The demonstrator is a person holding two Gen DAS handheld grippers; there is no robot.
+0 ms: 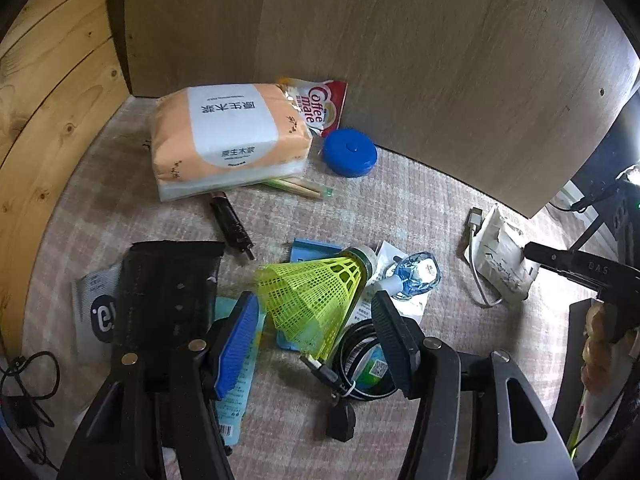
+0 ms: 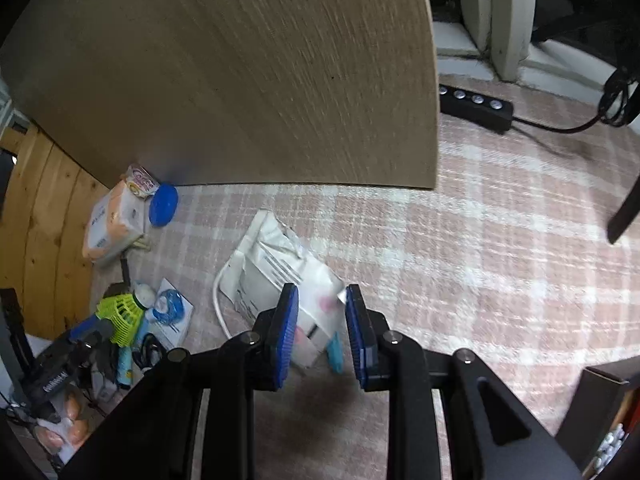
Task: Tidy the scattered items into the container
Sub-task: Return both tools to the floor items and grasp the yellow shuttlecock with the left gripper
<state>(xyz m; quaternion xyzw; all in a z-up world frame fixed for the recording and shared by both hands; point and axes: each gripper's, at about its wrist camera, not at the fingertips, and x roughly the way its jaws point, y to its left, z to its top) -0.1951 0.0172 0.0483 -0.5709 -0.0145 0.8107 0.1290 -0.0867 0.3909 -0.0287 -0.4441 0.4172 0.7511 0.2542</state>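
Left wrist view: left gripper (image 1: 316, 336) open, jaws spread wide over a yellow shuttlecock (image 1: 316, 300) that lies on its side on the checked carpet (image 1: 360, 208), cork end pointing away. The skirt sits between the two pads but neither pad touches it. Under and around it: a blue card (image 1: 316, 249), a clear blue-tinted bottle (image 1: 414, 274), a coiled black cable (image 1: 360, 364) with its plug toward the camera. A black pen (image 1: 232, 222) lies further off, then a tissue pack (image 1: 230, 140) with chopsticks (image 1: 298, 187) poking from under it, a creamer sachet (image 1: 320, 102) and a blue round lid (image 1: 349, 152) against a wooden board (image 1: 400, 48).

Only this view shows the black fabric case (image 1: 168, 292) close at left, resting over a grey packet (image 1: 96, 312).

Right wrist view: right gripper (image 2: 322, 332) open, jaws apart on either side of a crumpled white plastic bag (image 2: 276, 272); a corner of the bag lies between the pads, not pinched. A white cable (image 2: 219, 300) curls along the bag's left side, a turquoise item (image 2: 335, 354) shows below it.

Only this view shows the black power strip (image 2: 476, 106) beyond the board's right edge, its lead trailing off right. Shuttlecock cluster sits far left here, with the left gripper over it.

No container can be made out for certain in either view.
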